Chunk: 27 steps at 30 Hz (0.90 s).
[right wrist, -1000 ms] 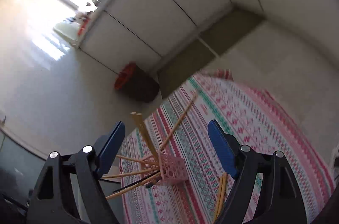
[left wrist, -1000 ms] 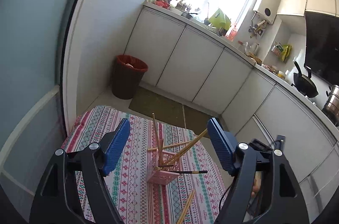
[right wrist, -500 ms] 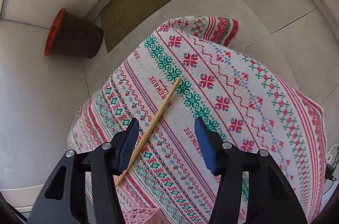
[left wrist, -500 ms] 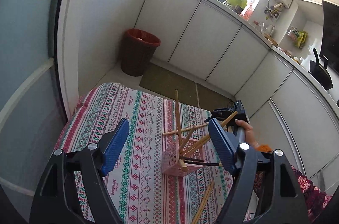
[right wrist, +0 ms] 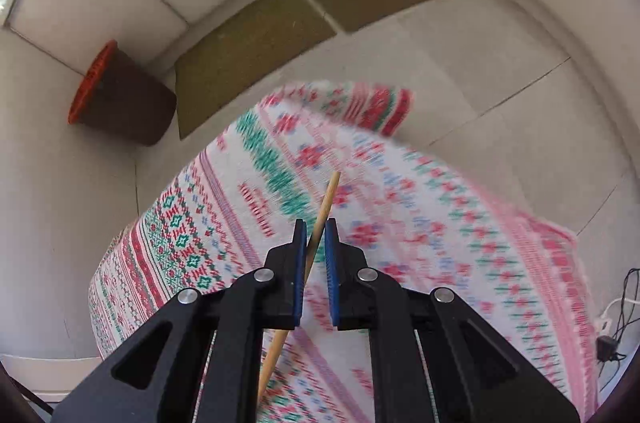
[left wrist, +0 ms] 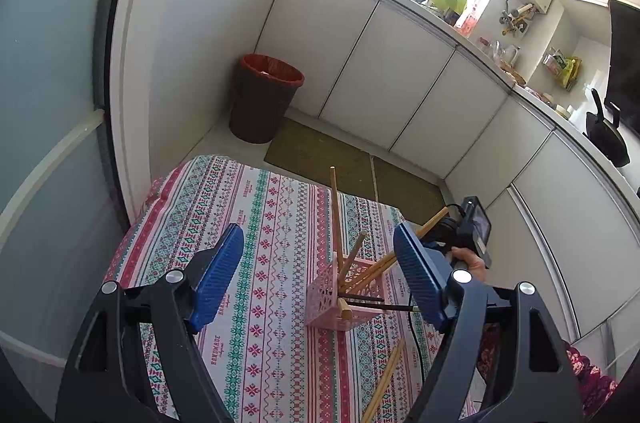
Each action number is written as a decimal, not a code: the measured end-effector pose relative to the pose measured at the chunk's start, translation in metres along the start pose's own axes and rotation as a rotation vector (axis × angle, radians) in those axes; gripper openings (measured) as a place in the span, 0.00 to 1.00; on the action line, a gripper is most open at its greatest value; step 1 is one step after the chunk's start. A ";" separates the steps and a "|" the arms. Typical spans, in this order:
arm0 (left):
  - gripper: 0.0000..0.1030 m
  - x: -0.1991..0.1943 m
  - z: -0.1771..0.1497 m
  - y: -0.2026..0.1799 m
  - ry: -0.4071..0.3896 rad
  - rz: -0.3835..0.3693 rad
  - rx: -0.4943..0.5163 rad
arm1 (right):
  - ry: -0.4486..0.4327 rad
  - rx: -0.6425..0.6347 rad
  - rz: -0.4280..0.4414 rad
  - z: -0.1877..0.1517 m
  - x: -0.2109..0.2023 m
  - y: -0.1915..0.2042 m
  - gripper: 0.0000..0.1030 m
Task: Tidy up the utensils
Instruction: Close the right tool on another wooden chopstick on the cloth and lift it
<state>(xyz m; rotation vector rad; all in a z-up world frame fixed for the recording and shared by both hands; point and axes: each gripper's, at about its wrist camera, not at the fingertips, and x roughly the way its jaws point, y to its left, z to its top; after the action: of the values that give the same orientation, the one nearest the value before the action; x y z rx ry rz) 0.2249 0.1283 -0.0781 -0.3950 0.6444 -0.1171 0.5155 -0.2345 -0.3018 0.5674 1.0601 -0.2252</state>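
A kitchen corner of flat white cabinet doors [left wrist: 384, 71] runs under a bright window, with pale floor tiles and an olive doormat [left wrist: 316, 155] at their foot. A dark round bin [left wrist: 262, 99] with a red liner stands on the floor in the far left corner. Nearer, a table is covered with a woven-look cloth [left wrist: 256, 223] striped in pink, red and green cross-stitch patterns.

On the cloth, right of centre, stands a small square pink holder [left wrist: 340, 297] of lattice plastic. Slim wooden chopsticks [left wrist: 335, 211] stick out of it at loose angles, one nearly upright, others leaning right, plus a dark one lying almost level. Two more wooden sticks [left wrist: 386, 381] lie flat on the cloth near the holder's front.

The left gripper [left wrist: 318, 275], black-framed with ribbed blue pads, hangs wide apart with nothing between its fingers, holder beyond it.

The right gripper [right wrist: 316, 263] is clenched on a single wooden chopstick [right wrist: 326, 207], which slants between the blue pads, its tip pointing at the far end of the cloth. A hand [left wrist: 472, 263] holds that tool to the right of the holder.
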 end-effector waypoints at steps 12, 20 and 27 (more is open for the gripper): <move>0.72 -0.041 -0.001 -0.021 -0.067 -0.054 0.019 | -0.626 -0.373 0.043 -0.072 -0.271 -0.036 0.06; 0.72 -0.075 0.002 -0.027 -0.153 -0.059 0.011 | -0.744 -0.464 0.252 -0.141 -0.375 -0.023 0.06; 0.72 -0.085 0.006 -0.020 -0.169 -0.056 0.000 | -0.717 -0.460 0.387 -0.156 -0.386 0.010 0.06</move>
<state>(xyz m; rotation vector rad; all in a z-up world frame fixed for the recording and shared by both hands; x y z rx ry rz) 0.1611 0.1314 -0.0187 -0.4187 0.4670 -0.1355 0.2155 -0.1775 -0.0194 0.2267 0.2712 0.1539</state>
